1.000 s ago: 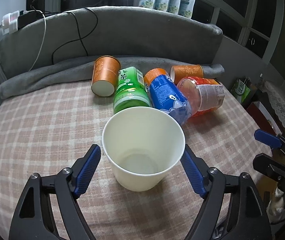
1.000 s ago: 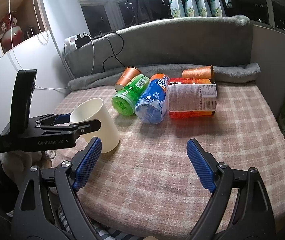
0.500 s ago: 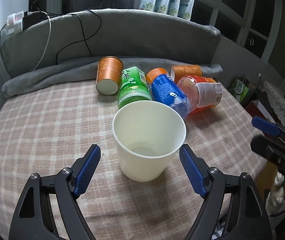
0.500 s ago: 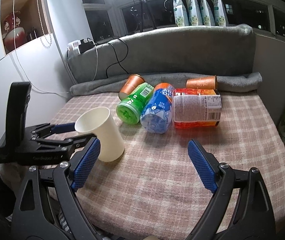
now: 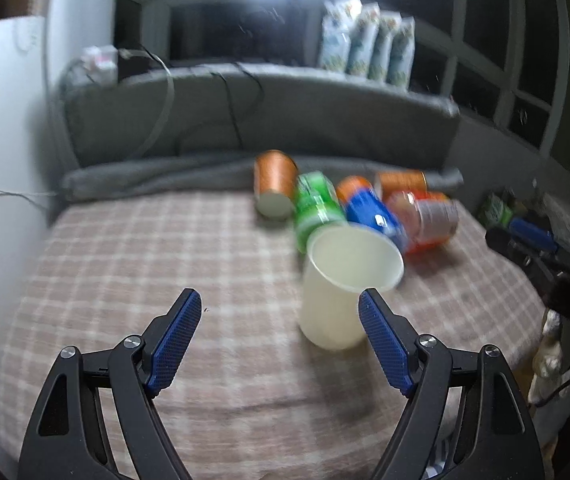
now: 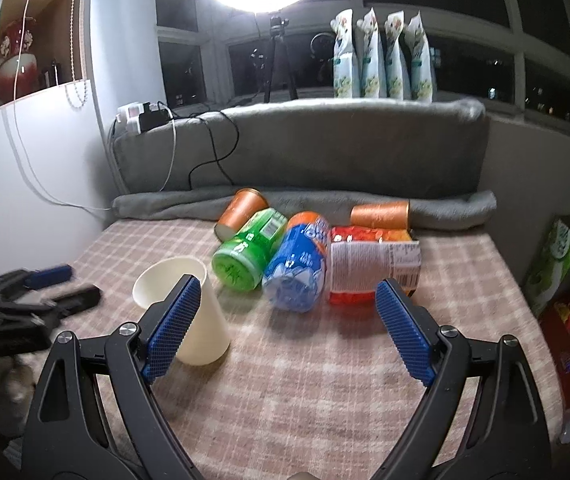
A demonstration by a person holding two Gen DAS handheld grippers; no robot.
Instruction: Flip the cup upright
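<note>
A white paper cup (image 5: 345, 284) stands upright, mouth up, on the checked cloth (image 5: 165, 264). It also shows in the right wrist view (image 6: 189, 308), left of centre. My left gripper (image 5: 281, 320) is open and empty, drawn back from the cup, which now stands ahead of its right finger. My right gripper (image 6: 289, 316) is open and empty, held above the cloth's front part; its left finger overlaps the cup in the picture. The left gripper also shows in the right wrist view (image 6: 41, 288), at the left edge.
Behind the cup lie a green bottle (image 6: 249, 256), a blue bottle (image 6: 301, 268), a red-orange bottle (image 6: 373, 264) and two orange cups (image 6: 241, 212) (image 6: 381, 216). A grey cushion (image 6: 305, 152) with cables backs the surface. A green bag (image 6: 557, 256) stands at right.
My left gripper has let the cup stand free and pulled back and to the left, tilting up. The right gripper has lifted slightly. The cup stays upright.
</note>
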